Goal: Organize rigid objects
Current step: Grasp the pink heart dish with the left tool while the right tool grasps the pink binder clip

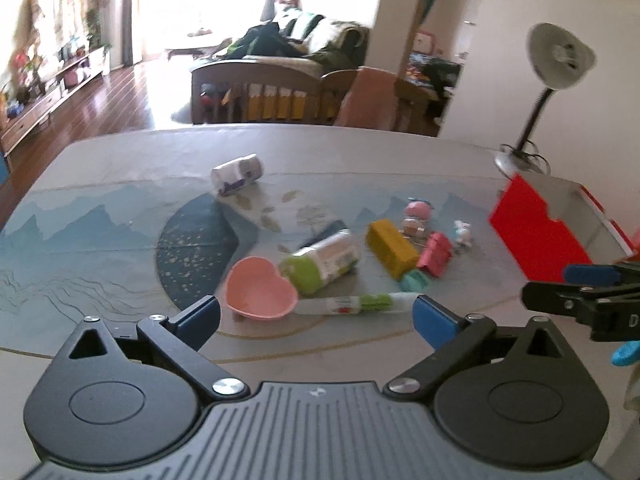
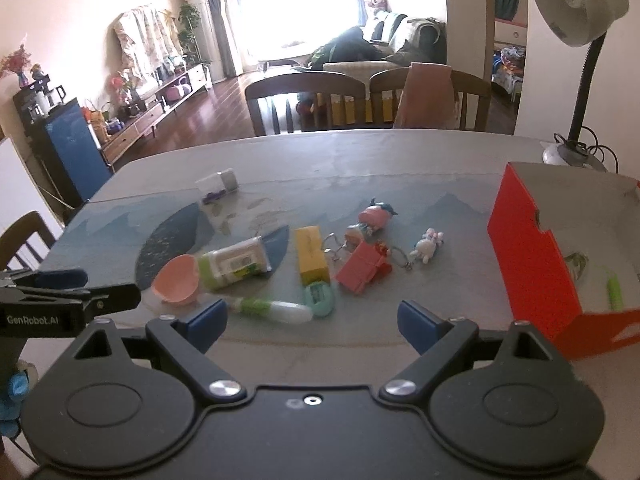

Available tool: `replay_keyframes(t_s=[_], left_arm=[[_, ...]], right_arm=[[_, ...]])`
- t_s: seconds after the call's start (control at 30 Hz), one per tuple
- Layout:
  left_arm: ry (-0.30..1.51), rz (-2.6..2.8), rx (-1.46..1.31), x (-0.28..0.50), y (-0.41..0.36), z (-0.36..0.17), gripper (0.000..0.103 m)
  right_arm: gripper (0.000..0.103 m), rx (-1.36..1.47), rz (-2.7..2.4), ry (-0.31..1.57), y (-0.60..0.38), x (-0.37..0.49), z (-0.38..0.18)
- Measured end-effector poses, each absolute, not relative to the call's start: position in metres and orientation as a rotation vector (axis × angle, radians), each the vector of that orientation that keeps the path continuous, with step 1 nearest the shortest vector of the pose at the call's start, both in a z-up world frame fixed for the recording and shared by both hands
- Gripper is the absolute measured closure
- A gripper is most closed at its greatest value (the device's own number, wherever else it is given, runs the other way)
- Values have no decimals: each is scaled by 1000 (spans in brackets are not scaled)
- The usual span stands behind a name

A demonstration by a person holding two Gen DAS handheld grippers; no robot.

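Small objects lie on the table mat: a pink heart bowl (image 1: 260, 294) (image 2: 178, 280), a green-capped jar (image 1: 322, 262) (image 2: 234, 264) on its side, a white-green tube (image 1: 356, 304) (image 2: 272, 308), a yellow box (image 1: 390, 248) (image 2: 311, 256), a pink box (image 1: 436, 254) (image 2: 360, 268), a teal item (image 1: 413, 281) (image 2: 318, 298) and small figurines (image 1: 418, 212) (image 2: 374, 216). My left gripper (image 1: 316, 320) is open and empty, just in front of the bowl and tube. My right gripper (image 2: 312, 322) is open and empty, near the tube and teal item.
A red cardboard box (image 1: 532, 228) (image 2: 532, 248) stands open at the right, with a green item (image 2: 614, 292) inside. A white packet (image 1: 238, 174) (image 2: 218, 184) lies farther back. A desk lamp (image 2: 576, 40) stands at the back right. Chairs line the far edge.
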State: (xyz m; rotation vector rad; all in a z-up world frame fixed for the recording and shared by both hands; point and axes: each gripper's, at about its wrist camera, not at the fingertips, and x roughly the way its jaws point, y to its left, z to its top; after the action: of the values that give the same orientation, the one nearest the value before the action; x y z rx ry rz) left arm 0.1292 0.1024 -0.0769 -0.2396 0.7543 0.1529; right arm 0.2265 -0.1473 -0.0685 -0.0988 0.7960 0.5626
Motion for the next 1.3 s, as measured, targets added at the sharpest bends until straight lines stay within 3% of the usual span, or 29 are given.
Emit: replay_keyframes(t_s=[0.33,0.53,1.1,1.3], left_arm=[[789,212,-270,170,135,-124,0],[823,216,-232,196,145,-151,0],[840,193,-253,210,153,-184,2],[823,187,-233,213,151,-184,11]], right_arm=[[15,-88,480,851,-126,289,-118],[25,-127,433,882,-113,311,-147],[38,-84,366,912,-109,330,-167],[50,-65,360,916,-106,333,-172]])
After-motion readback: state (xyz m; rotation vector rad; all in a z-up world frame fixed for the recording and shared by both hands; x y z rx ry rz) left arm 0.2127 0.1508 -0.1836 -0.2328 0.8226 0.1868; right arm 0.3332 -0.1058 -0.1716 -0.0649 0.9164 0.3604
